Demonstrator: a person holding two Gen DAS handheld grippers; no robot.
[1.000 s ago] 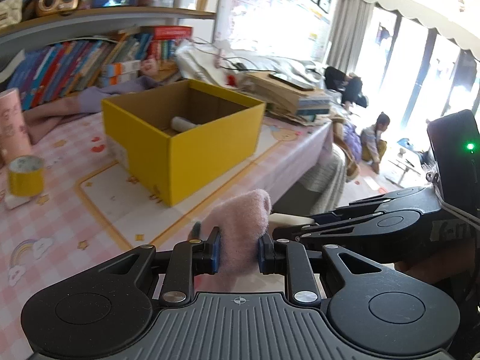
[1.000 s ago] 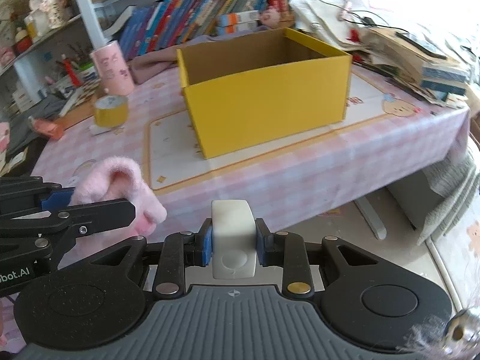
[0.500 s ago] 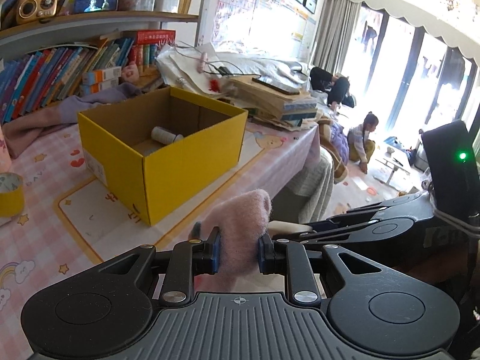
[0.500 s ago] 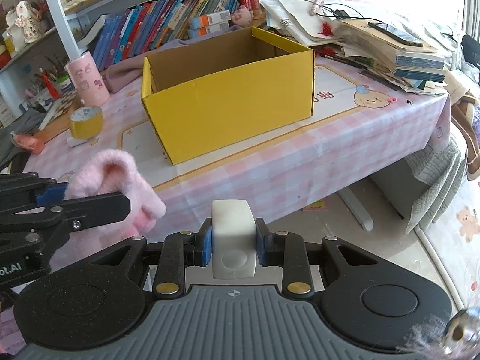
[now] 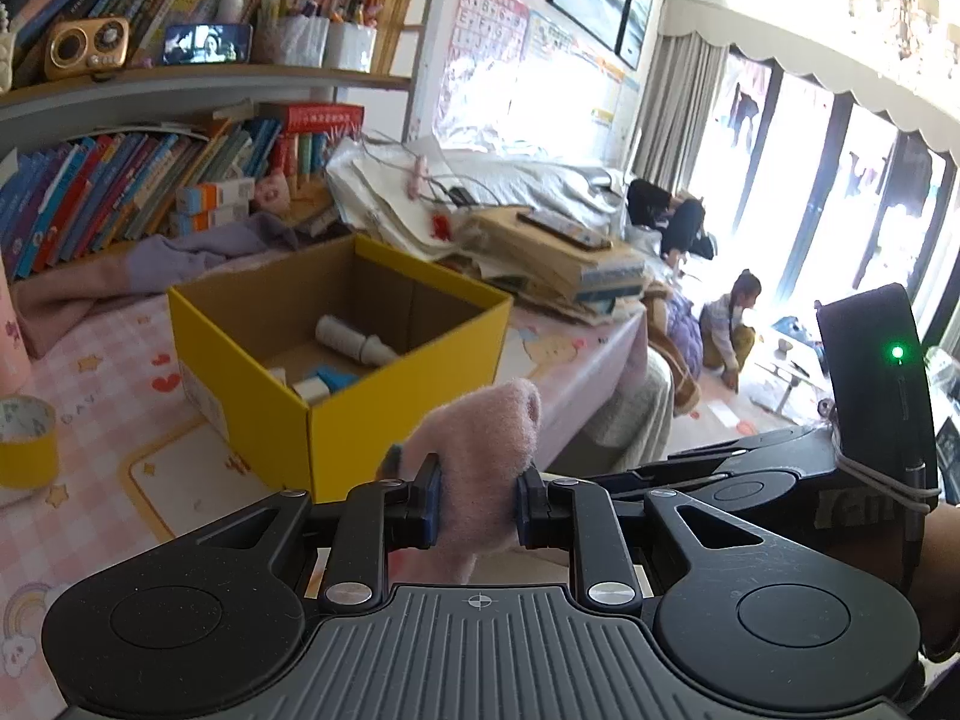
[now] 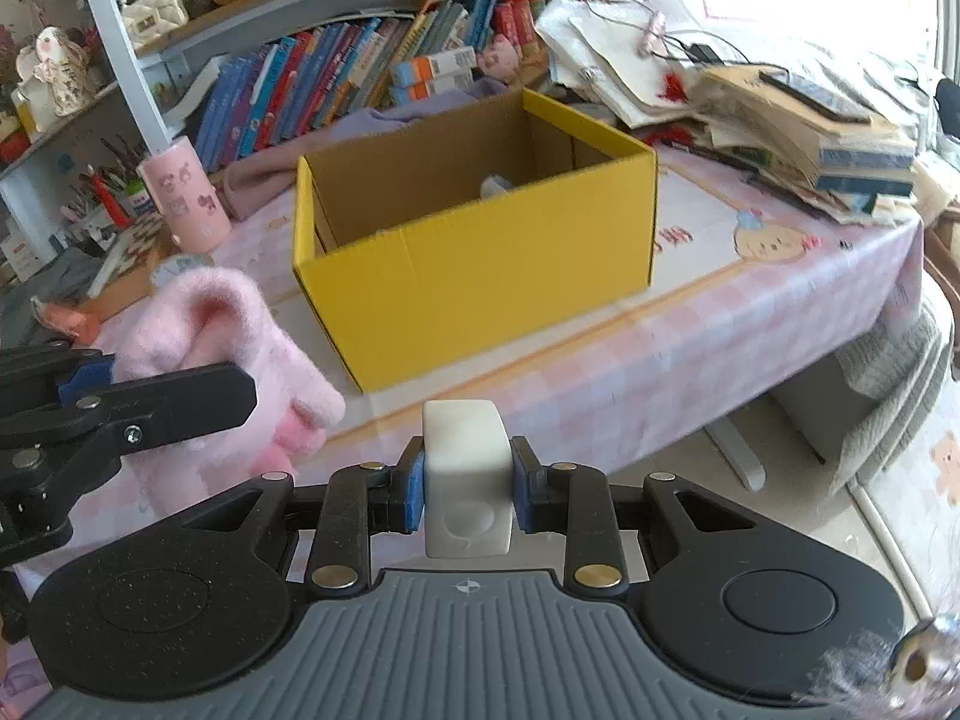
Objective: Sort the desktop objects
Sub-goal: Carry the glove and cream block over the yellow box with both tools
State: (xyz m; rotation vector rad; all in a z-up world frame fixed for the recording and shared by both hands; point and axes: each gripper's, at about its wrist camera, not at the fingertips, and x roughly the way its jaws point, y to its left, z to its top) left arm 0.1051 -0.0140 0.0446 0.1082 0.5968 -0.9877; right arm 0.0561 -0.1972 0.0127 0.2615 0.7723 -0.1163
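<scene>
Both grippers clamped: left gripper (image 5: 477,507) pinches a pink glove (image 5: 489,450), right gripper (image 6: 467,489) pinches a white block (image 6: 467,468). Both loads are held in the air off the near edge of the table (image 6: 690,348), short of the yellow box (image 6: 480,264). Box stands open on the table and already holds a white tube (image 5: 354,339) and some blue and white bits. Judgement: both items go into the box next. Risks: glove is limp and hangs below the jaws, so it may snag on the near box wall and drag the light box; block is smooth, gripped low, may slip if tilted; grippers sit close together and may collide over the opening.
</scene>
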